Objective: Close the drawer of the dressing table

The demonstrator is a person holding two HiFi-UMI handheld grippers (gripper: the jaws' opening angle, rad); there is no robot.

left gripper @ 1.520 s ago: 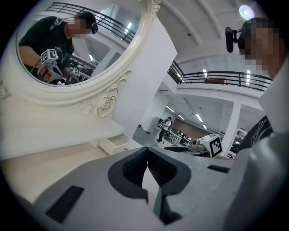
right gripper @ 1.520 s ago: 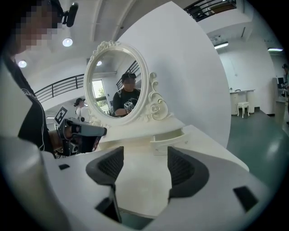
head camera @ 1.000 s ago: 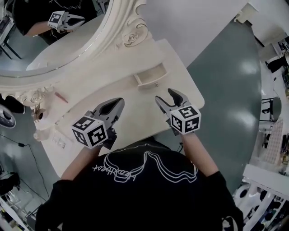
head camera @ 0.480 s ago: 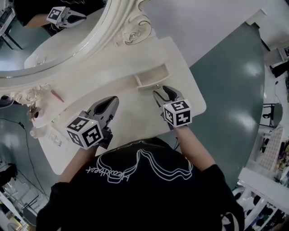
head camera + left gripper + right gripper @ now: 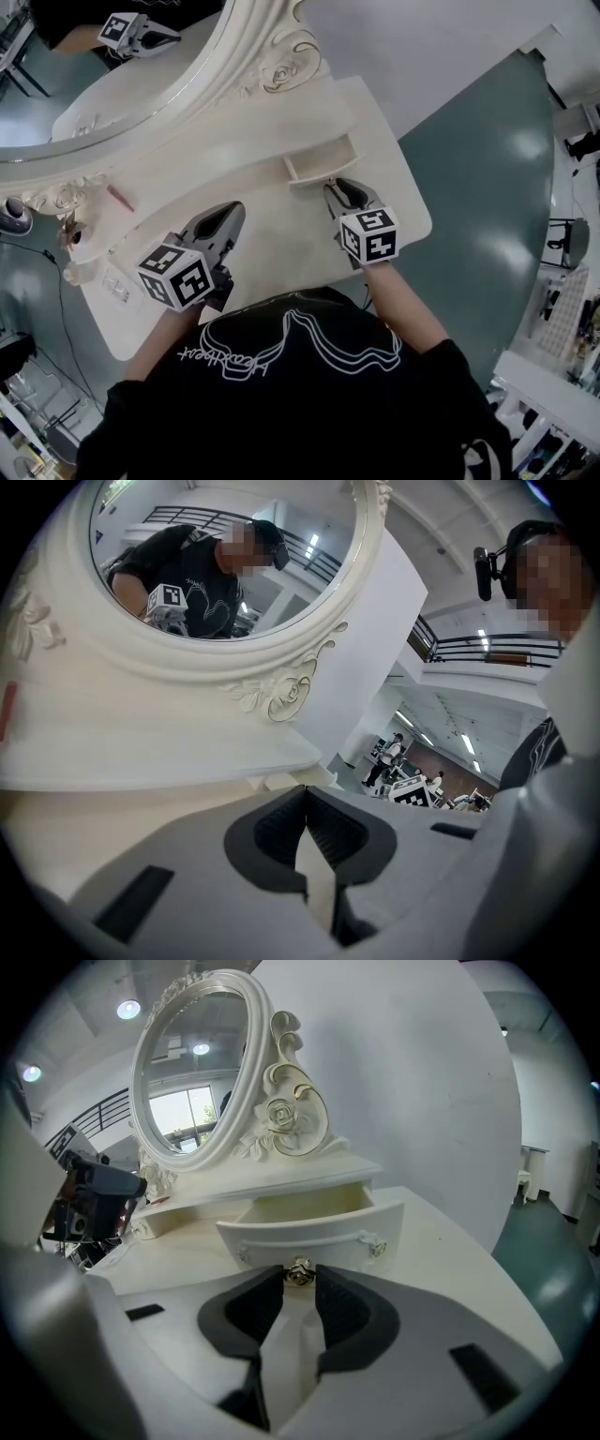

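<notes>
Right gripper view: ribbed fingers (image 5: pixel 343 1309) just closing, prob pinching round metal drawer knob (image 5: pixel 299 1272).

The floor (image 5: pixel 487 159) is a glossy grey-green surface with pale reflections of lamps; it fills the right side of the head view. A plain white wall panel (image 5: pixel 422 1063) occupies the upper centre and right of the right gripper view. Round ceiling lamps (image 5: pixel 128 1009) glow at its upper left. In the left gripper view, a dark balcony railing (image 5: pixel 487 649) runs along the right side, with strip lights (image 5: pixel 466 745) on the ceiling below it.
</notes>
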